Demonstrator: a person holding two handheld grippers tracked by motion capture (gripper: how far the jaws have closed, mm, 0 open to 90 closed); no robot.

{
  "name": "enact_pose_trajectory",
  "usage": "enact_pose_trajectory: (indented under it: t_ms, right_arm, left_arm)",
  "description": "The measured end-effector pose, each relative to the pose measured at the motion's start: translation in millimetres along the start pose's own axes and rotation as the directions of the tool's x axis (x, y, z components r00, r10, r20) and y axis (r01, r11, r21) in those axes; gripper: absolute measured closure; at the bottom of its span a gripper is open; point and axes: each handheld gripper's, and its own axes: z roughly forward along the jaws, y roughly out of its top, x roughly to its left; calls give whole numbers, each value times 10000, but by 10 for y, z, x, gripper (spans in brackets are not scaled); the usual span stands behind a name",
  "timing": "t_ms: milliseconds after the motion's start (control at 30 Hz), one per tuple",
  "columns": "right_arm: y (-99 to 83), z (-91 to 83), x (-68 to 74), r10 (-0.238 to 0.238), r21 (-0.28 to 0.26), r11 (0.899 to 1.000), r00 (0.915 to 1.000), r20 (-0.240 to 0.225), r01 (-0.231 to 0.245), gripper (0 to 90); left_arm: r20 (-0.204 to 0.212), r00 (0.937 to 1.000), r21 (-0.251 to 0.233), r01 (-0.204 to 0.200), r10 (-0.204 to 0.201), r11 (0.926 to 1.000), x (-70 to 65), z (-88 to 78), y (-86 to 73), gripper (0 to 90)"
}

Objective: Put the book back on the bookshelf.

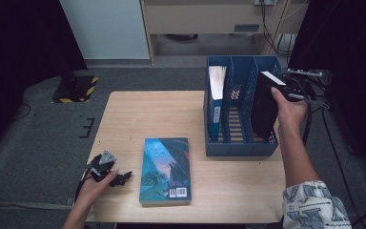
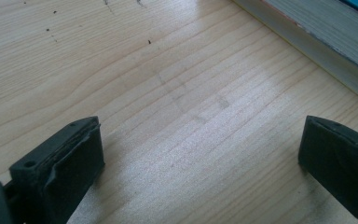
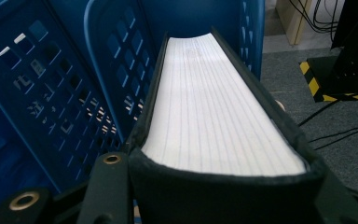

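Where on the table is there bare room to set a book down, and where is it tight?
The bare wood behind the teal book, left of the blue rack, is free. So is the front right corner of the table. It is tight at the rack, where the right hand-held gripper holds the black book.

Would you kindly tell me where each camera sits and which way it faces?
High view: above the person's side, looking forward and down on the table; both forearms enter from below.
Left gripper view: rides the left gripper, low over the wood, facing the teal book; its fingers stand apart.
Right gripper view: rides the right gripper, looking along the black book into the blue rack.
Shared: the high view also shows both books and the rack.
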Motion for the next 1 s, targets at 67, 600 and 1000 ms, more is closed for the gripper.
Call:
enact_pose_trajectory:
  t_ms: [67,600,1000]
  right_arm:
    - [1,13,0,6,-41,10000,10000,8,-6,532]
    - [-116,161,-11,65,159,9999,9999,137,-67,532]
    - [-149,206,-18,74,100,9999,9997,212,-76,532]
  left_arm:
    - [2,10000,0,2,-2,10000,0,0,0,0]
    - [6,10000,-3,-5,5,10000,0,1,1,0]
    - [7,10000,0,-6,6,10000,0,1,1,0]
